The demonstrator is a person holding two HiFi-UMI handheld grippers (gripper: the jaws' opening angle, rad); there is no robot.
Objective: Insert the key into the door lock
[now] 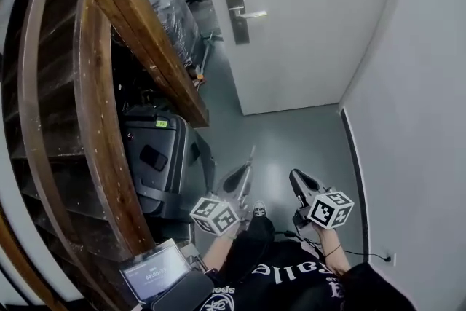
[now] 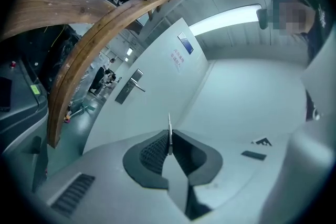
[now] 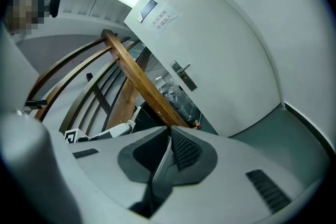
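The white door (image 1: 306, 25) stands shut ahead, with a metal lock plate (image 1: 235, 14) and a lever handle (image 1: 253, 13) on its left side. My left gripper (image 1: 244, 172) is low in the head view, well short of the door, shut on a thin metal key (image 1: 251, 155) that sticks out past its tips. In the left gripper view the key (image 2: 169, 131) shows edge-on, with the lock plate (image 2: 128, 87) far off to the upper left. My right gripper (image 1: 295, 177) is beside the left one, shut with nothing in it. From the right gripper view (image 3: 169, 132) the lock plate (image 3: 184, 76) is also distant.
A curved wooden stair stringer (image 1: 138, 25) and rail fill the left. Under it sit a grey case (image 1: 156, 156) and plastic-wrapped goods (image 1: 171, 7). A laptop (image 1: 153, 273) lies at the lower left. A white wall (image 1: 422, 120) closes the right, with a cable to a socket (image 1: 386, 257).
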